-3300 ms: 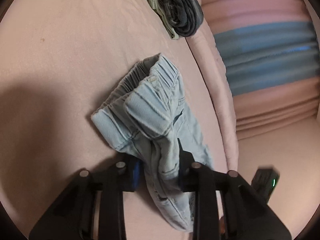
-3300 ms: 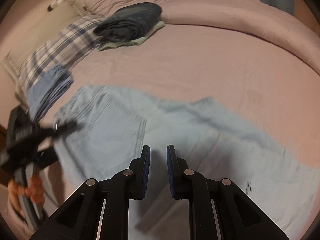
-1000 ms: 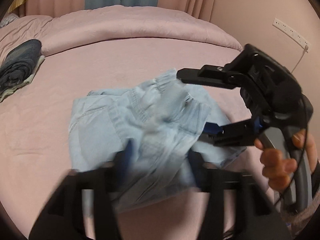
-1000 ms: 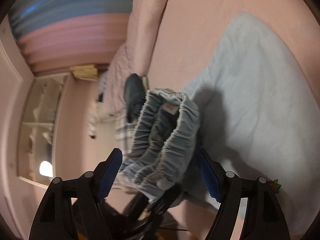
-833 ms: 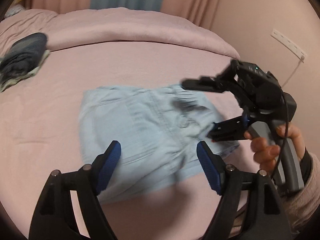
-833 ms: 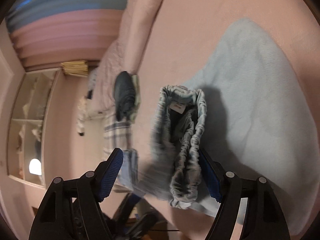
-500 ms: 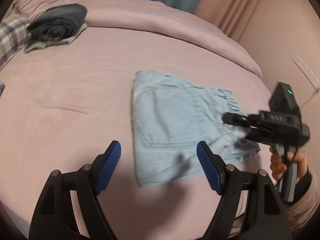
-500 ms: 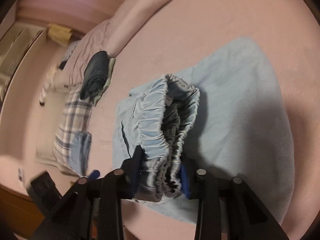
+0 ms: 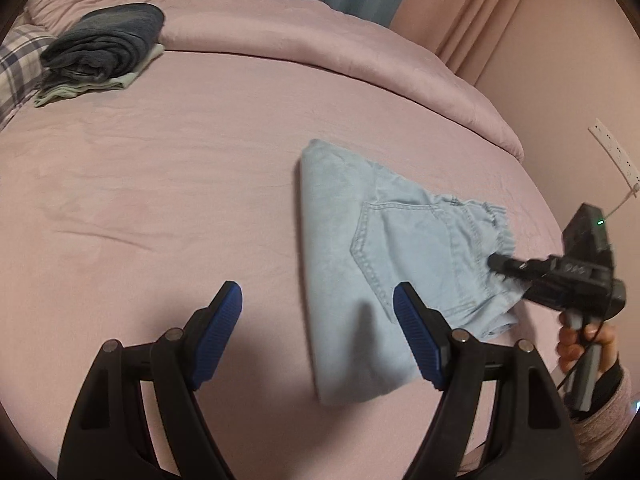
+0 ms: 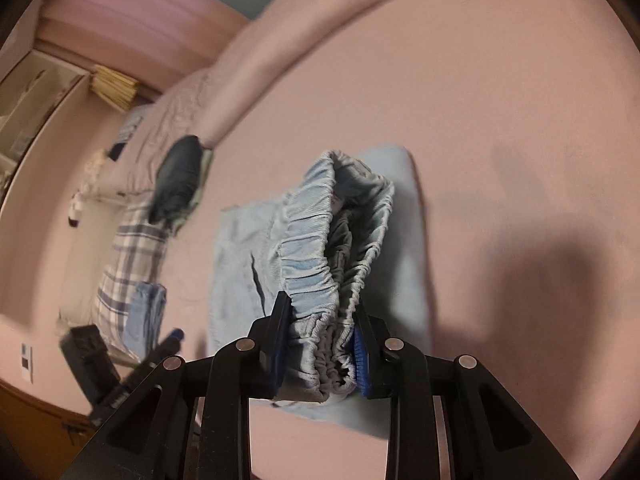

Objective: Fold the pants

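We saw the right hand-held gripper [image 10: 320,344] clamped on the pale blue pants [image 9: 384,256] at their gathered waistband – folded flat on the pink bed [image 9: 180,184] ahead of it; the left hand-held gripper [image 9: 318,332] gaped apart, empty, nearby.

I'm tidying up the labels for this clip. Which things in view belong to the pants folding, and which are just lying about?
In the job:
- light blue pants, folded on the bed
- right gripper, shut on their elastic waistband
- left gripper, open, nothing between its jaws

Lying about:
- dark folded clothes
- pale green garment under them
- plaid pillow
- curtains
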A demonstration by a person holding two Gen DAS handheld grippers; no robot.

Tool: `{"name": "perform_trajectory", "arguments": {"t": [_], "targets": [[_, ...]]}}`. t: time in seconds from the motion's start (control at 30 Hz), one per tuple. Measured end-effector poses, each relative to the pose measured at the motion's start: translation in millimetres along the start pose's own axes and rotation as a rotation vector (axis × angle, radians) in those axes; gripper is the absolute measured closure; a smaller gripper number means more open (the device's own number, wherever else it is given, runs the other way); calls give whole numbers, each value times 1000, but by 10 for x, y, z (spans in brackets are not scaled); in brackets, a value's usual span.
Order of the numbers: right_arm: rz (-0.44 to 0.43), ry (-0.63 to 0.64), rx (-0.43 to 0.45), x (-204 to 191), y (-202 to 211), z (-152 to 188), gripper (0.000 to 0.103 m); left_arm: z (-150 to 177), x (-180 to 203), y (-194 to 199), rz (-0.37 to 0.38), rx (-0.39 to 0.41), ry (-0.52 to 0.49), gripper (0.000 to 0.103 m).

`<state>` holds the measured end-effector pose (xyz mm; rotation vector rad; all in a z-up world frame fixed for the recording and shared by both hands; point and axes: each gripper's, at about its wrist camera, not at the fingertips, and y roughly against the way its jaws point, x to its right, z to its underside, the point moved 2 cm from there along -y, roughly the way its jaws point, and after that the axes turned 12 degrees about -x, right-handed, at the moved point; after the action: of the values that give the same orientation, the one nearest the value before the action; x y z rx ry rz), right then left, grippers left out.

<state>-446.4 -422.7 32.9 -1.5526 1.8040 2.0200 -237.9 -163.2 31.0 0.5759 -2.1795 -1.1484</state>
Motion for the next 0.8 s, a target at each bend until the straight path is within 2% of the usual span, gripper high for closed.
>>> {"name": "perform_trajectory", "arguments": {"t": [0.1, 0.17, 0.23, 0.27, 0.3, 0.33, 0.37, 0.4, 0.47, 0.5, 0.53, 0.6, 0.67, 0.73, 0.8], "targets": [[14, 8, 3, 49, 10, -13, 72, -87, 62, -71, 1, -19, -15, 25], [53, 20, 3, 17, 71, -17, 65, -184, 70, -118, 7, -30, -14, 26], [133, 51, 32, -49, 190, 1, 55, -301, 83, -162, 9, -32, -15, 26], [200, 66, 58, -110, 254, 19, 51, -353, 99, -183, 10, -34, -21, 27], [307, 101, 114, -199, 351, 45, 43, -408, 126, -207, 9, -32, -28, 29], [370, 135, 156, -274, 415, 66, 43, -478, 164, -232, 9, -30, -36, 32], [411, 172, 189, -355, 466, 80, 43, -564, 214, -278, 14, -36, -54, 39], [415, 213, 212, -461, 502, 96, 43, -639, 251, -329, 11, -44, -69, 55], [371, 289, 212, -640, 482, 121, 43, -795, 339, -456, -1, -66, -98, 70], [359, 329, 209, -718, 444, 133, 46, -854, 371, -513, 4, -77, -110, 77], [352, 363, 203, -783, 396, 141, 55, -918, 402, -588, 3, -92, -117, 82], [352, 402, 158, -842, 256, 135, 62, -1020, 469, -749, -18, -124, -151, 85], [395, 420, 115, -816, 100, 139, 63, -1070, 481, -902, -29, -166, -163, 90], [458, 437, 76, -750, -40, 184, 64, -1078, 457, -1075, -41, -213, -168, 90], [508, 459, 57, -673, -104, 235, 64, -1073, 438, -1143, -31, -216, -167, 91]]}}
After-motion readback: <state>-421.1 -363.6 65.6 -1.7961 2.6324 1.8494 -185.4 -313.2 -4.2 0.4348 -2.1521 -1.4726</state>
